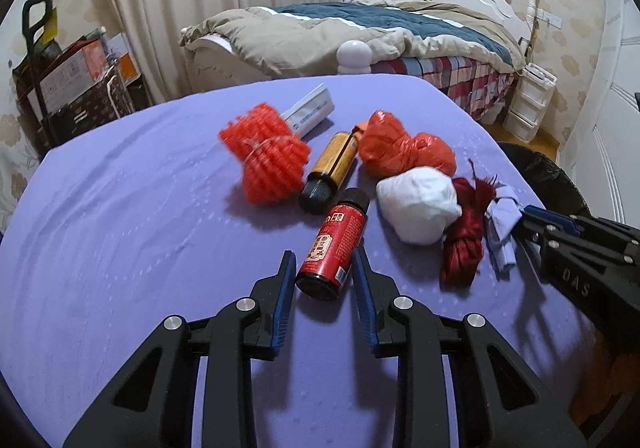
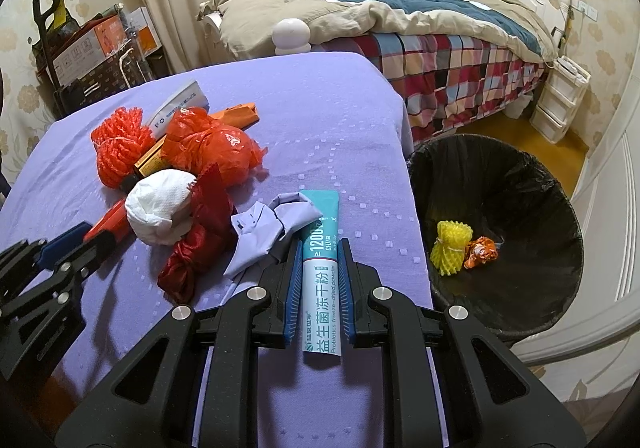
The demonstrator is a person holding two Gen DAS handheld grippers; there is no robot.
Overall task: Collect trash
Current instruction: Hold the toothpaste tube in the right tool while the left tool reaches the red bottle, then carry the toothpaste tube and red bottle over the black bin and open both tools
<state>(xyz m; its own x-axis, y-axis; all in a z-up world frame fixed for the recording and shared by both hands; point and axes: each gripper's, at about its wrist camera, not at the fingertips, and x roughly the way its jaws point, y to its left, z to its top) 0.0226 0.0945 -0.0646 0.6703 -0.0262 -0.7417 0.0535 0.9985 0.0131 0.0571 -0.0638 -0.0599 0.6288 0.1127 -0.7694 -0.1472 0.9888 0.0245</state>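
Trash lies on a purple-covered table (image 1: 120, 208). My left gripper (image 1: 322, 268) is open, its jaws on either side of a red bottle (image 1: 336, 244) lying on the cloth. My right gripper (image 2: 320, 264) is shut on a teal and white probiotics packet (image 2: 322, 280), right next to a crumpled lilac wrapper (image 2: 272, 232). Nearby lie a white paper wad (image 1: 418, 206), a dark red bag (image 1: 464, 236), an orange plastic bag (image 1: 400, 148), an orange foam net (image 1: 266, 160) and an amber bottle (image 1: 332, 168).
A black-lined trash bin (image 2: 500, 184) stands right of the table, holding a yellow foam net (image 2: 450, 246) and an orange wrapper (image 2: 482, 252). A white box (image 1: 310, 110) lies behind the foam net. A bed (image 2: 440, 32) and boxes on a cart (image 2: 92, 48) stand beyond.
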